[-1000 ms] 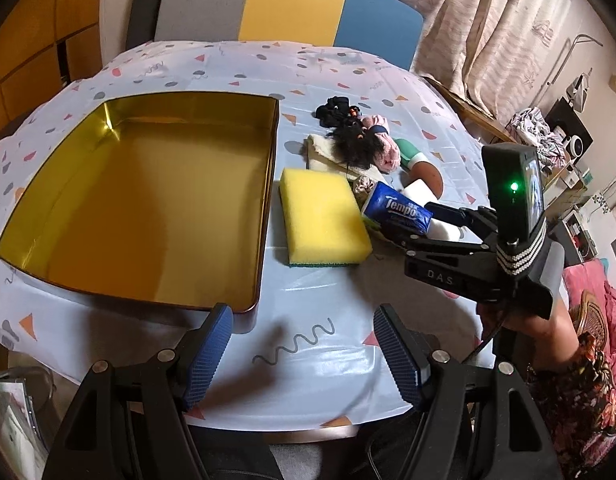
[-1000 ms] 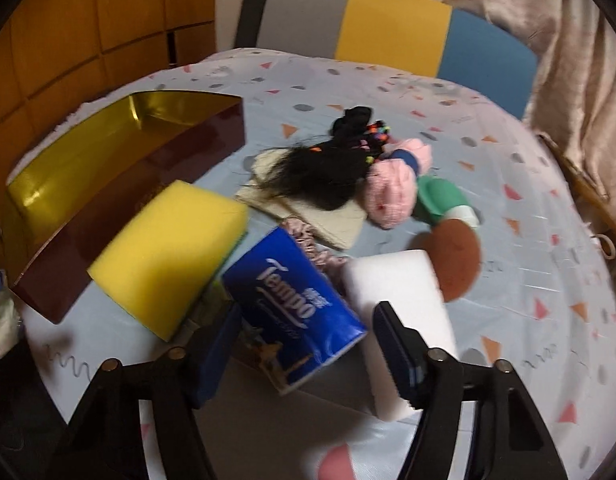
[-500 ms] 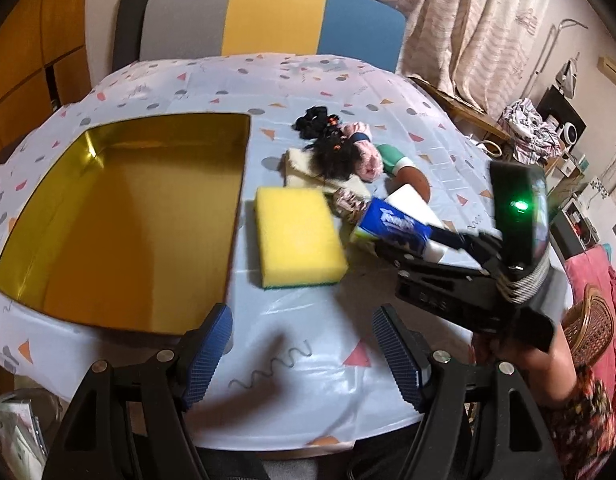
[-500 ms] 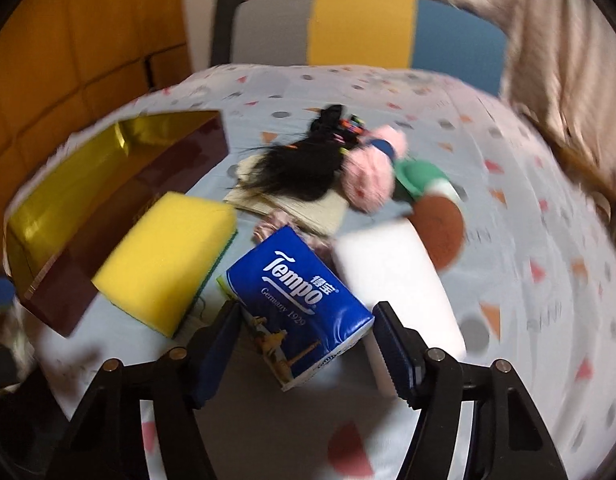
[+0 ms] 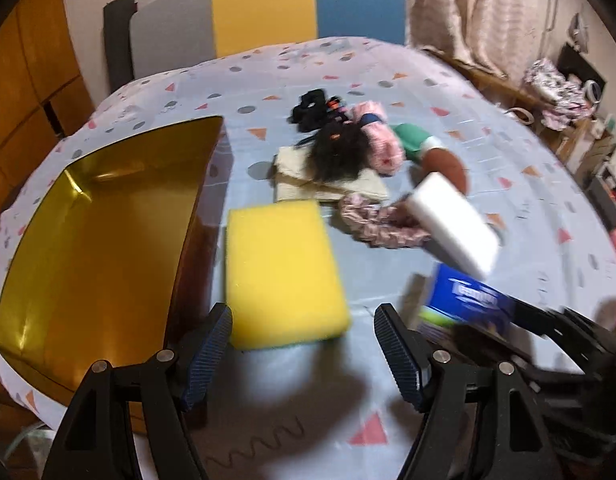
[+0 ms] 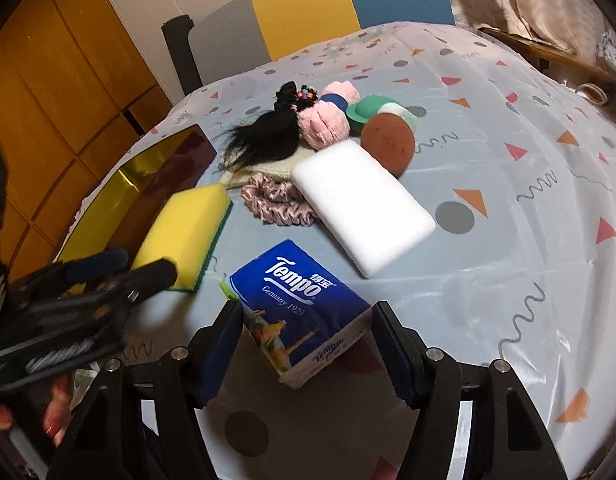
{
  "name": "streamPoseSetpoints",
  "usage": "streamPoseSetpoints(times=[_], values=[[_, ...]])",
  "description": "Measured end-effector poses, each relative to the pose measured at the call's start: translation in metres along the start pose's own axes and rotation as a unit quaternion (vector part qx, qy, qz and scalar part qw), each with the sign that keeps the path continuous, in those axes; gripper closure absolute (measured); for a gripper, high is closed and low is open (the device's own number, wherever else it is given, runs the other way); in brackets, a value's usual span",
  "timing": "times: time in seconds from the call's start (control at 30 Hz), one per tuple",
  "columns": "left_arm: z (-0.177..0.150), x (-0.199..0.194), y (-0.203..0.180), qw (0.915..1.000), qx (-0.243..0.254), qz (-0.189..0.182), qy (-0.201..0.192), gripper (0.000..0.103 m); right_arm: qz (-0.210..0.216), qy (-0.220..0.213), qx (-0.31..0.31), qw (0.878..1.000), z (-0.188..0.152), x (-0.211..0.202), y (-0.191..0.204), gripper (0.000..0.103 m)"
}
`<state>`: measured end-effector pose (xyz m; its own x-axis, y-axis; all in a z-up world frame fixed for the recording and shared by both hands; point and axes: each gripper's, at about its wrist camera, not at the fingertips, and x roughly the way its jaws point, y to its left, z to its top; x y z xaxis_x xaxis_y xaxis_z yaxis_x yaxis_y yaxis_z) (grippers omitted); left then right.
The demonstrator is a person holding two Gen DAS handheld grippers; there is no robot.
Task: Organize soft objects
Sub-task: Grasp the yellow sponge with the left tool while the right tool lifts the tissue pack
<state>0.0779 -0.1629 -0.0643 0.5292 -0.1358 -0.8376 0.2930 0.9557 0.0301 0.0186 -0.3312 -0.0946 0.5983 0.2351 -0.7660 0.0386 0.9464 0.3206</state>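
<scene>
The right tool (image 6: 306, 344) pinches the blue Tempo tissue pack (image 6: 298, 304); squeeze gently. The left tool (image 5: 304, 354), wide open and empty, should straddle the yellow rectangular sponge (image 5: 282, 272).

Beyond the tongs, a table (image 6: 528, 184) under a patterned cloth; behind it a grey, yellow and blue chair back (image 5: 268, 12). Orange wooden cabinets (image 6: 48, 88) left, curtains (image 5: 476, 8) right.

Right tongs (image 6: 306, 344) clamped, left tongs (image 5: 304, 350) spread, angled downward
</scene>
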Motion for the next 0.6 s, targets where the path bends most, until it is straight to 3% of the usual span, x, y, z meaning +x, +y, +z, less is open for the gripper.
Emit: streamPoseSetpoints(times=[0.23,0.4,0.43,0.53,0.6], values=[[0.006,0.024,-0.002,0.9992,0.002,0.033,0.022,0.028,0.009,0.004,-0.002,1.000,-0.004,0.004,-0.002,0.033],[0.008,0.029,-0.012,0.9994,0.015,0.024,0.019,0.029,-0.038,0.008,-0.040,0.998,-0.004,0.002,0.006,0.036],[0.007,0.027,-0.015,0.9995,0.026,0.017,0.010,0.029,-0.052,0.010,-0.036,0.998,-0.003,-0.001,0.003,0.036],[0.002,0.025,-0.016,0.9985,0.026,-0.048,0.008,0.030,-0.071,0.017,-0.005,0.997,-0.003,-0.007,-0.014,0.036],[-0.001,0.025,-0.012,0.9987,0.011,-0.049,0.005,0.030,-0.065,0.017,0.006,0.998,-0.004,-0.010,-0.021,0.036]])
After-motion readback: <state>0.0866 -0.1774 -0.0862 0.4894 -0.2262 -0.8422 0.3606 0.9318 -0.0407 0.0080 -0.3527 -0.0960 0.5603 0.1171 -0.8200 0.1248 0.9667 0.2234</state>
